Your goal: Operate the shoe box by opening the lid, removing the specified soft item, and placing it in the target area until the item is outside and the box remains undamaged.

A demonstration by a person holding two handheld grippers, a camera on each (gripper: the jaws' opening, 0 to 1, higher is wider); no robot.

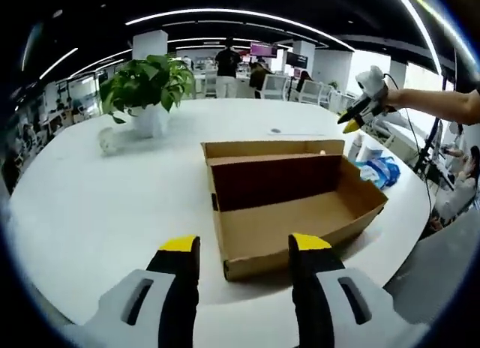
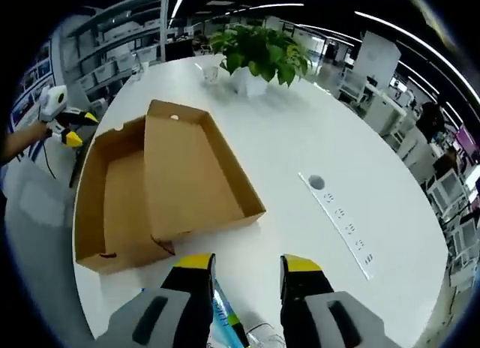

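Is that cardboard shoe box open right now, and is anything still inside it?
Open and empty. The shoe box shows its bare cardboard floor, and its lid is swung back, lying flat on the white table.

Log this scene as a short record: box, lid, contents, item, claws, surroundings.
box: brown shoe box on white table, near its edge
lid: open, hinged back, lying flat beside the box
contents: the box interior in view looks empty
item: blue-and-clear bag on the table beside the box
left claw: open, empty, facing the box
right claw: open, above the bag
surroundings: potted plant; power strip set in the table
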